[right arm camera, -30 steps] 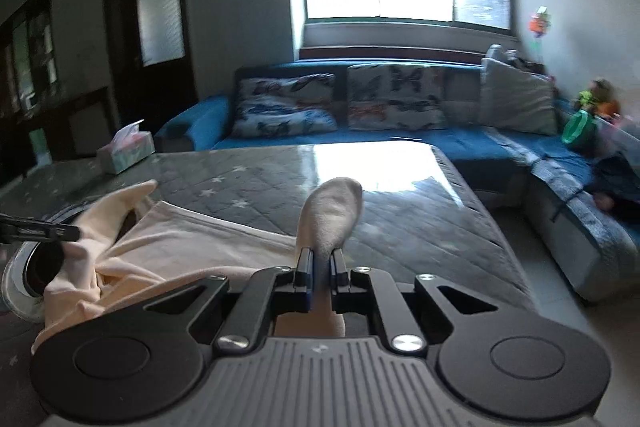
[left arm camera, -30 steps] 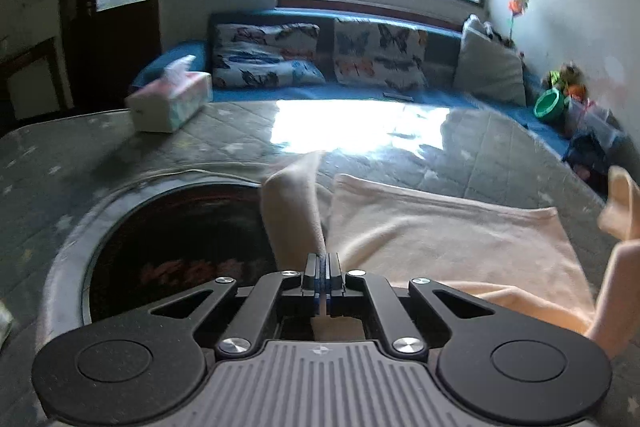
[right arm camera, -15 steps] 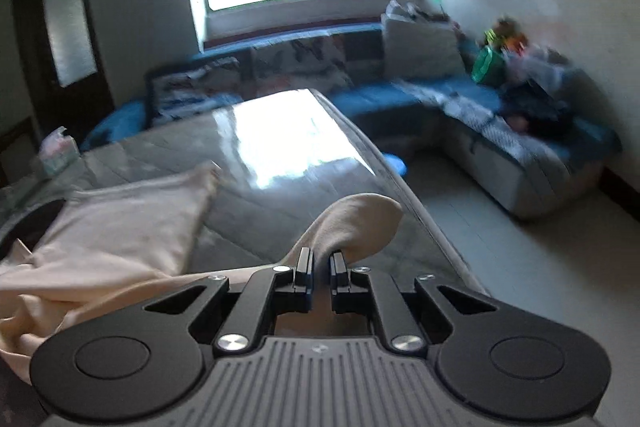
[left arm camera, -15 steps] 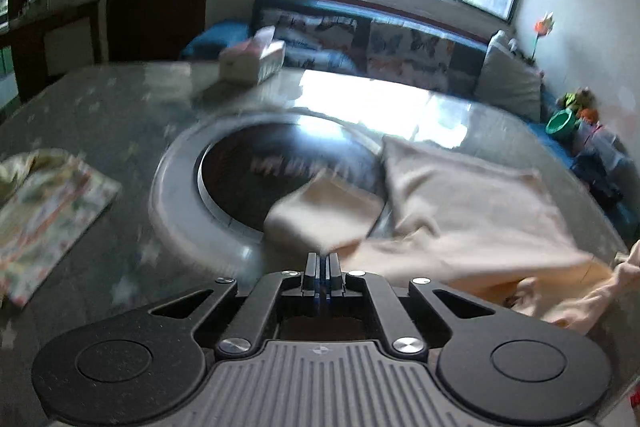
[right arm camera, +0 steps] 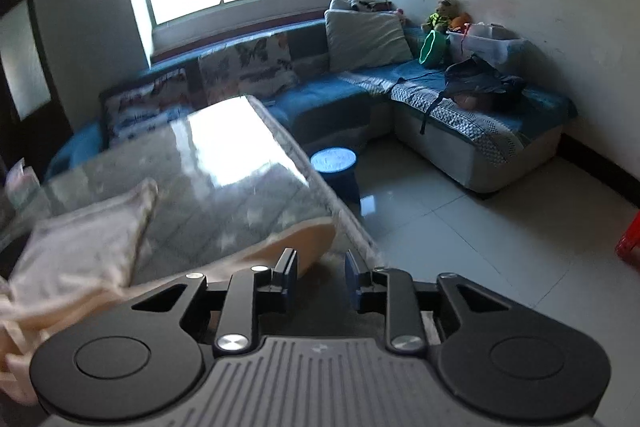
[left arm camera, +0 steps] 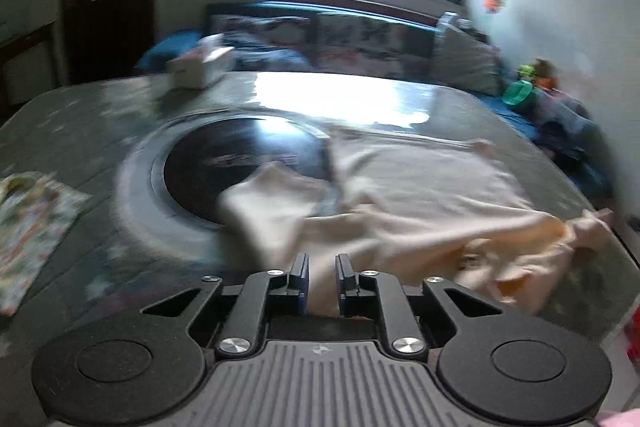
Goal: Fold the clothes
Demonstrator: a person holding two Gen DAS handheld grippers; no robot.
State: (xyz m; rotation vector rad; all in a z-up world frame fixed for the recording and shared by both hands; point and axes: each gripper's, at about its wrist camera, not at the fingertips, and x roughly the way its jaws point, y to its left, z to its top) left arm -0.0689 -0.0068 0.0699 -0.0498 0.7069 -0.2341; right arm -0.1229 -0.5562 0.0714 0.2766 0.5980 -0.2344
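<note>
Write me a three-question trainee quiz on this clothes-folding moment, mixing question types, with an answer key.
1. True or false: the left gripper is clamped tight on the cream garment.
2. Multiple choice: what lies at the table's left edge in the left wrist view? A) a floral cloth B) a red cup C) a pair of shoes
3. Short answer: where does the garment's sleeve near the right gripper lie?

Key
1. False. Its jaws have just been opening; they stand apart, with cloth seen between them but not pressed.
2. A, the floral cloth.
3. Flat near the table's right edge, beside that gripper's left finger; those jaws have also just been opening.
</note>
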